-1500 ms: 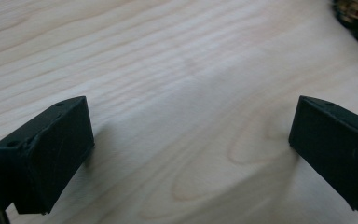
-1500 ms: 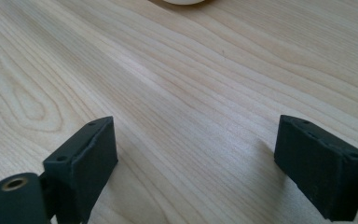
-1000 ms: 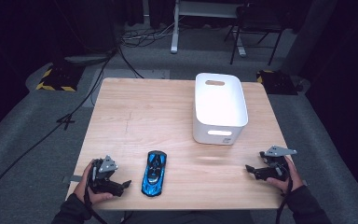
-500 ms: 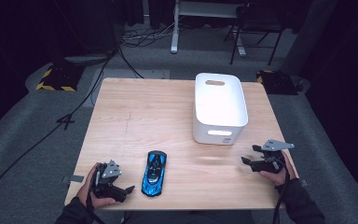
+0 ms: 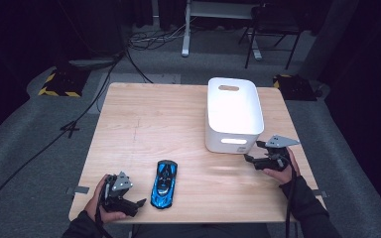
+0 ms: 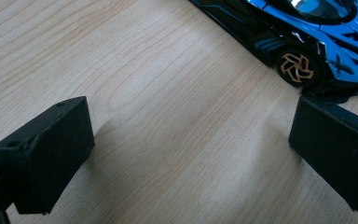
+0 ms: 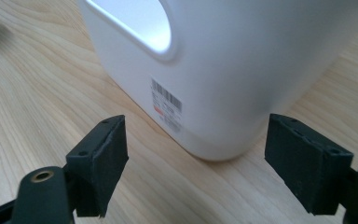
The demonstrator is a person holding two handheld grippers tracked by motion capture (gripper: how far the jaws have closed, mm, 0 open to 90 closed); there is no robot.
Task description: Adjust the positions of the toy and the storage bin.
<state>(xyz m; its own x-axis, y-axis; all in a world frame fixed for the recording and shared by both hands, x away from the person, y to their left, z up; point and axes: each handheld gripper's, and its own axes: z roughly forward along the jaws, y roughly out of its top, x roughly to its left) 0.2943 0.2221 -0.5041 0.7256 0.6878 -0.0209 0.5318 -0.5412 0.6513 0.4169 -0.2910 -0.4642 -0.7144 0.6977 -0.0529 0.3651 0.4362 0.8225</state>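
A blue toy car (image 5: pixel 164 184) lies on the wooden table (image 5: pixel 154 119) near its front edge, nose pointing away from me. My left gripper (image 5: pixel 137 203) rests just left of the car's rear, open; in the left gripper view the gripper (image 6: pixel 191 154) has bare wood between its jaws, and the car's rear wheel (image 6: pixel 297 67) sits just beyond the right jaw. My right gripper (image 5: pixel 251 159) hovers by the near right corner of the white bin (image 5: pixel 233 111). Its jaws have just been opening, and the gripper (image 7: pixel 193 163) faces the bin's corner (image 7: pixel 242 70) with nothing between them.
The bin stands at the table's right back half, with a handle slot in its near wall. Around the table are dark floor, cables, yellow-black striped blocks and a chair at the back right.
My right gripper has risen and moved left toward the bin's near corner. The left gripper and the car have stayed in place.
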